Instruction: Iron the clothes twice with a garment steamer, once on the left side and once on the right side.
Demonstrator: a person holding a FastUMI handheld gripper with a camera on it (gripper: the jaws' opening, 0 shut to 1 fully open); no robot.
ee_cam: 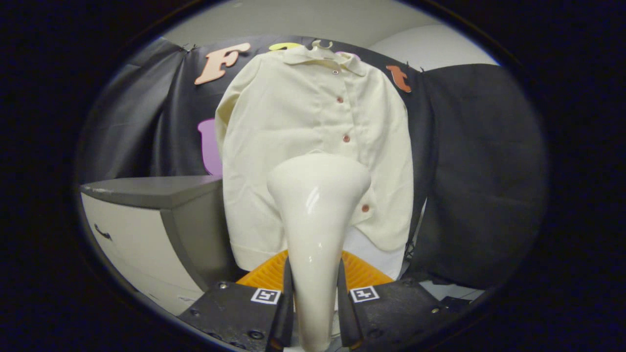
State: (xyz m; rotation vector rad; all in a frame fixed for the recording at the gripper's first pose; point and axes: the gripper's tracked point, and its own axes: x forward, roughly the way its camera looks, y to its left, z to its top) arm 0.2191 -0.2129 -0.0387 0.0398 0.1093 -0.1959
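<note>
So I've got the hand-held gripper (315, 313) clamped on the glossy cream garment steamer (315, 215), both fingers squeezing its handle. Its wide head sits in front of the lower part of the pale yellow buttoned shirt (293, 127) hanging on the black cloth wall, with a grey-topped table (151, 190) just to the shirt's left.

Tongs (315, 313): two slim fingers on flat dark blocks, square coded tags, round screw heads.

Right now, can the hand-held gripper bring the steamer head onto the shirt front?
Probably yes. The hand-held gripper is shut on the steamer, whose head faces the hanging shirt; nothing lies between them. The grey cabinet stands off to one side.
</note>
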